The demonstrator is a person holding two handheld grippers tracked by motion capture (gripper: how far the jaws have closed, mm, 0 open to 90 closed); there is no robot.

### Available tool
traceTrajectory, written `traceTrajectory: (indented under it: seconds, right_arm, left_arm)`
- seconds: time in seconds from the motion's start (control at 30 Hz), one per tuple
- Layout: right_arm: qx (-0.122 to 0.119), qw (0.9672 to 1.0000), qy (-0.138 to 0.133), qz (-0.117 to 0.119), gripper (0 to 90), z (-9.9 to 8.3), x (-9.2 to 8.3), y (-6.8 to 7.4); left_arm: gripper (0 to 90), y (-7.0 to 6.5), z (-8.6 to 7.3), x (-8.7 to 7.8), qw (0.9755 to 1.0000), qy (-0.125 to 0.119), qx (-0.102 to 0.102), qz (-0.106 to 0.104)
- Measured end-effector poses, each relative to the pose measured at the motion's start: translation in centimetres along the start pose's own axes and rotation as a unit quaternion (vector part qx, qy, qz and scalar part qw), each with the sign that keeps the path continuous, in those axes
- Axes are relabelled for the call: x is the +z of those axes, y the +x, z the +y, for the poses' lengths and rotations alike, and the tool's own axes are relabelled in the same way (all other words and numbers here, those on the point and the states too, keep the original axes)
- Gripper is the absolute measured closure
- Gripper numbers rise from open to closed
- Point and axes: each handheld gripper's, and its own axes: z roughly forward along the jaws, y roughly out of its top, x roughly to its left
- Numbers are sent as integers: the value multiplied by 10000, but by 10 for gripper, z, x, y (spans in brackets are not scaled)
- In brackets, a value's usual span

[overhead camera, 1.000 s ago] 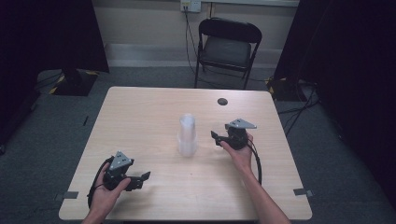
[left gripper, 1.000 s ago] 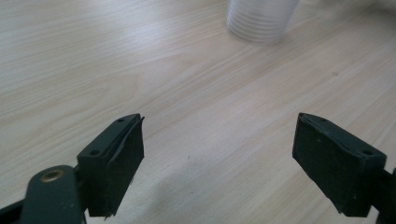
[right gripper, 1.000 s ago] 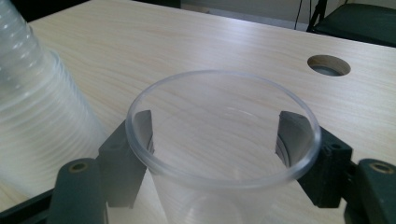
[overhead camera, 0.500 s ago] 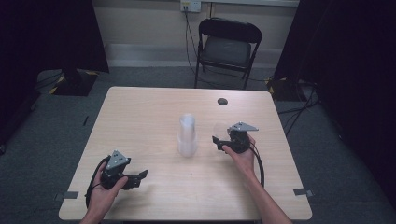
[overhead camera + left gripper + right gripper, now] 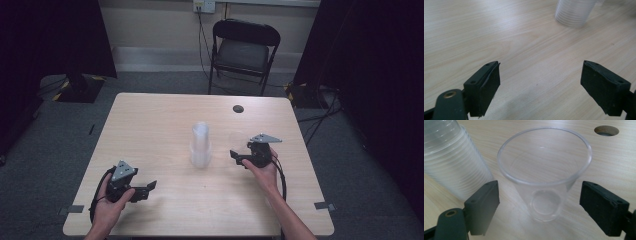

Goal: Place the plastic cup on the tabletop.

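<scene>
A single clear plastic cup (image 5: 544, 177) stands upright on the wooden table (image 5: 150, 125), just right of a tall stack of clear cups (image 5: 200, 145). My right gripper (image 5: 539, 188) straddles the single cup. Its jaws have just been opening and now stand wide, with a gap between each pad and the cup wall. From above, the right gripper (image 5: 239, 159) sits right of the stack and points left. My left gripper (image 5: 146, 191) rests open near the front left of the table with nothing between its jaws. In the left gripper view, the left gripper (image 5: 540, 67) looks over bare wood toward the stack (image 5: 575, 12).
A round cable hole (image 5: 238, 108) is in the table's far right part, also in the right gripper view (image 5: 606, 130). A black folding chair (image 5: 243, 50) stands beyond the far edge. Dark curtains hang on both sides. The stack (image 5: 446, 157) stands close to the right gripper's left jaw.
The right hand has drifted slightly toward the table's near edge. The left hand and the stack of cups have stayed in place.
</scene>
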Motion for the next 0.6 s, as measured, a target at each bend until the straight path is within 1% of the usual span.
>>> traceTrajectory:
  seconds: [0.03, 0.1, 0.13, 0.2, 0.3, 0.33, 0.4, 0.43, 0.47, 0.5, 0.53, 0.57, 0.6]
  right_arm:
    - [27, 10000, 49, 15, 155, -1, -2, 0]
    - [11, 9999, 96, 51, 149, -1, -6, 1]
    - [6, 10000, 77, 28, 150, -1, -9, 2]
    - [-1, 10000, 37, 48, 154, -1, -15, 3]
    - [-109, 9998, 66, -126, 178, -3, -24, 5]
    - [-118, 9998, 63, -128, 178, -5, -28, 4]
    - [-29, 9999, 83, -102, 169, -7, -33, 3]
    - [-11, 10000, 68, -72, 170, -8, -36, 3]
    - [-32, 9999, 56, -82, 171, -9, -41, 3]
    - [-66, 9999, 61, -121, 171, -10, -44, 4]
    - [-91, 9998, 69, -150, 171, -13, -52, 4]
    - [-91, 9998, 69, -150, 171, -13, -52, 4]
    - [-95, 9998, 82, -184, 170, -15, -56, 4]
  left_arm:
    - [159, 1, 0, 0, 10000, 15, 23, 27]
    - [159, 1, 0, 0, 10000, 11, 0, 38]
    - [159, 1, 0, -1, 10000, 19, 18, 69]
    - [159, 1, 0, -1, 10000, 7, 4, 59]
    - [159, 1, -1, -1, 10000, -16, 21, 93]
    - [159, 1, -1, -1, 9999, -17, -7, 118]
    - [163, 1, -2, -1, 9998, 23, -16, 214]
    - [164, 2, -2, -1, 9996, 56, 12, 260]
    - [164, 2, -3, 0, 9996, 65, -39, 267]
    - [166, 3, -3, 0, 9996, 69, -37, 281]
    - [167, 3, -3, -1, 9995, 62, -23, 304]
    - [167, 3, -4, -1, 9995, 52, -43, 306]
    - [167, 4, -4, -1, 9995, 31, -57, 319]
